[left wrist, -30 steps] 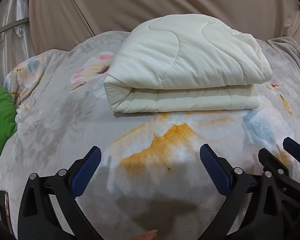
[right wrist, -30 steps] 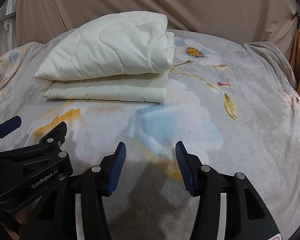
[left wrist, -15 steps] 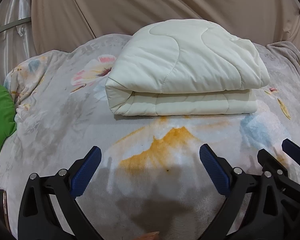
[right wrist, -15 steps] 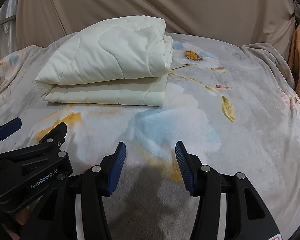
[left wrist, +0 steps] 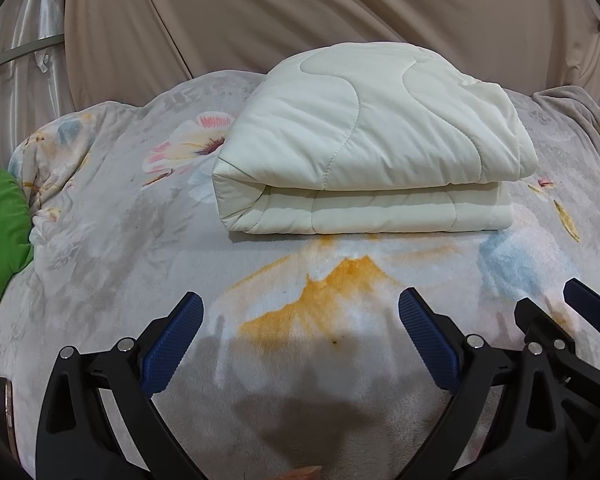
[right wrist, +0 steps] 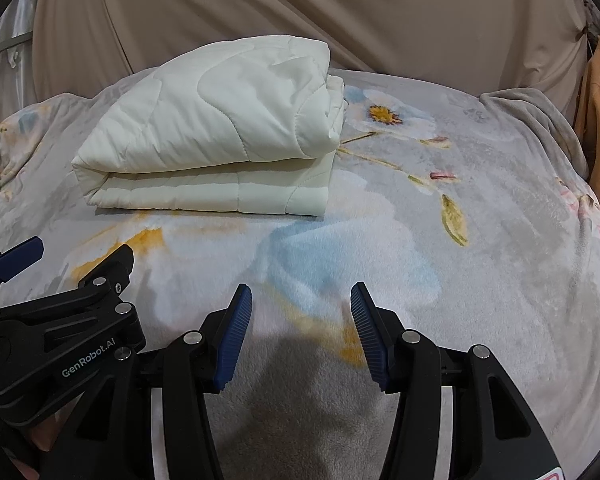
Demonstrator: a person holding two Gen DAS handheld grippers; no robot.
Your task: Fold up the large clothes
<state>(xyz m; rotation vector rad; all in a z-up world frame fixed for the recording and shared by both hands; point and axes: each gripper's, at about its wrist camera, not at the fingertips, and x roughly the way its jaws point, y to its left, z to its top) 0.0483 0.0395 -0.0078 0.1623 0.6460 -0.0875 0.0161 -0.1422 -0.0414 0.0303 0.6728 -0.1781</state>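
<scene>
A cream quilted blanket (left wrist: 364,144) lies folded in a thick neat stack on the flowered grey bed cover (left wrist: 120,248). In the right wrist view the same folded blanket (right wrist: 220,140) sits at the upper left. My left gripper (left wrist: 300,312) stands open over the bed cover, well short of the blanket, with nothing between its blue pads. Also open and empty is my right gripper (right wrist: 300,308), which hovers above the cover to the right of the left one, whose black body (right wrist: 60,340) shows at the lower left.
A beige curtain (left wrist: 340,12) hangs behind the bed. A green cushion (left wrist: 0,232) lies at the bed's left edge. An orange cloth (right wrist: 598,120) hangs at the far right. The bed cover (right wrist: 500,240) spreads flat to the right of the blanket.
Both views have tilted a little, so the folded blanket sits slightly lower in frame. The grippers' openings are unchanged and the blanket has not moved.
</scene>
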